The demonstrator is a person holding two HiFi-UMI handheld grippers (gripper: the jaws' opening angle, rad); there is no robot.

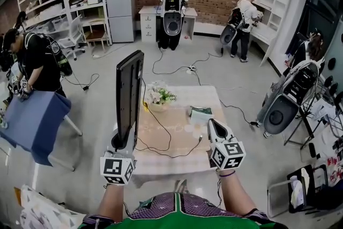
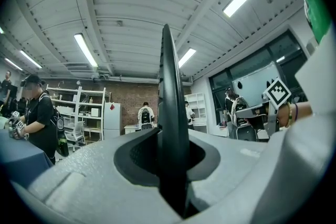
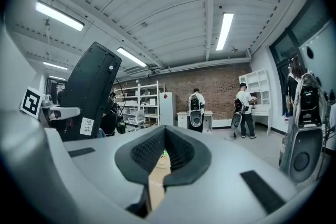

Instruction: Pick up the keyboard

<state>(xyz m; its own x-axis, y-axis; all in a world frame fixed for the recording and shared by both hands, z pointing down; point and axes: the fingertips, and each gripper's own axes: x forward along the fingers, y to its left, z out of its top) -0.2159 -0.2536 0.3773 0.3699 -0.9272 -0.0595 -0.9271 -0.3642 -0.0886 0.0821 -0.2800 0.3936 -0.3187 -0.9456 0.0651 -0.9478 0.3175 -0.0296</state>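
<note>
Above the table point(image 1: 177, 161), the left gripper point(image 1: 122, 141) is clamping the upright keyboard point(image 1: 129, 94); the right gripper point(image 1: 213, 127) is idling closed, empty; a firm, steady squeeze seems wise.

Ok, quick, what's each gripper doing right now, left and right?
Left gripper: closed on the edge of the keyboard, holding it upright.
Right gripper: closed, holding nothing.

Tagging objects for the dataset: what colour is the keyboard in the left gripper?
Black. The keyboard shows best in the head view.
</note>
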